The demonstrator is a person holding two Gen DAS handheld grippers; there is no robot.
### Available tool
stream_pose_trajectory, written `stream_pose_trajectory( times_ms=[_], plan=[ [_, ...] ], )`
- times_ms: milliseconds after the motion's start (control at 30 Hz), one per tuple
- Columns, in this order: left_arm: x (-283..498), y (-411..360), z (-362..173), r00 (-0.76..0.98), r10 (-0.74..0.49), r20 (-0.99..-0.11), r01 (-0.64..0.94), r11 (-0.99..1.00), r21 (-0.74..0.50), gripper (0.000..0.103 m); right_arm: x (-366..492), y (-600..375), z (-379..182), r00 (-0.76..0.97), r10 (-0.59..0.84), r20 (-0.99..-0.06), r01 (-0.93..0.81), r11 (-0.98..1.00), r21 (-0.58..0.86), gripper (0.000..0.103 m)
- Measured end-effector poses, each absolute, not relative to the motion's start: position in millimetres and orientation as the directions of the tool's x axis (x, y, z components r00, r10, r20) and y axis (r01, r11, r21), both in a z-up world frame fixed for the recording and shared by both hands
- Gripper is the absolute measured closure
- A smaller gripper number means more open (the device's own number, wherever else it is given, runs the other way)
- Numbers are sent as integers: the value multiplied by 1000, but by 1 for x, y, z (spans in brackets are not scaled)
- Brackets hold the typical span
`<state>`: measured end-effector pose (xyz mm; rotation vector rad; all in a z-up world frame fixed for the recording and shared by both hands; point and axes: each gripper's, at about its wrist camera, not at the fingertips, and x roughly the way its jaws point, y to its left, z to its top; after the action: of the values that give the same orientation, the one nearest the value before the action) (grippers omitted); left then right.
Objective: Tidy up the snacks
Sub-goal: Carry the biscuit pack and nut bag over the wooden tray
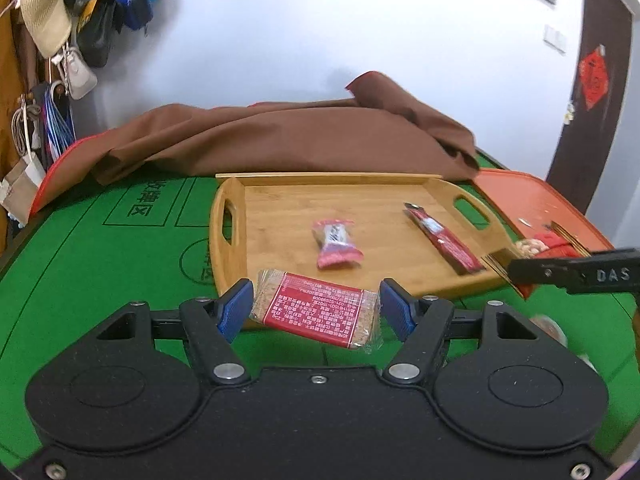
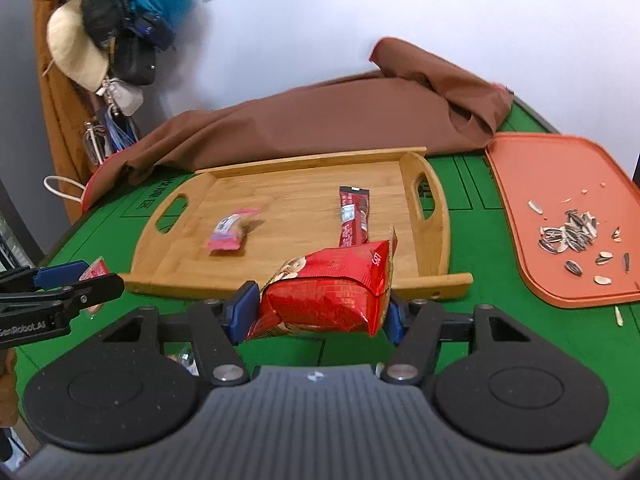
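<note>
Green felt [image 1: 100, 248] covers the table in front of you, with a brown cloth [image 1: 280, 140] heaped along the white wall behind it and a wooden tray [image 2: 280, 276] lying flat in the middle.

Your left gripper [image 1: 316, 308] has its blue pads [image 1: 236, 308] closed on a flat cracker bar [image 1: 316, 310] in clear wrap with a red label. The bar spans the gap crosswise, one end against each pad, tilted slightly down to the right, and it hangs just over the tray's near rim.

Your right gripper [image 2: 318, 312] is clamped on a puffy red snack bag [image 2: 324, 292]. The bag fills the whole space between the two pads [image 2: 242, 310] and bulges up above them, its sealed end standing up at the right. It also hangs at the tray's near edge.

On the tray floor lie a small pink candy packet [image 2: 230, 234] toward the left and a long dark red stick sachet [image 2: 354, 216] toward the right, well apart from each other.

To your right an orange mat [image 2: 520, 184] holds a scatter of sunflower seeds [image 2: 572, 232] and husks.
</note>
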<state>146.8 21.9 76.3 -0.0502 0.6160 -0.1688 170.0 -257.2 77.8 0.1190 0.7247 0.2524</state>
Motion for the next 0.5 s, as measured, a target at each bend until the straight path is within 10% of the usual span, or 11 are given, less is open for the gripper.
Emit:
stream_pose_trajectory(
  times_ms=[500],
  plan=[
    [245, 0, 40, 686, -184, -704, 110, 983, -149, 36, 257, -240, 46, 565, 337, -753, -158, 940, 303, 38]
  ],
)
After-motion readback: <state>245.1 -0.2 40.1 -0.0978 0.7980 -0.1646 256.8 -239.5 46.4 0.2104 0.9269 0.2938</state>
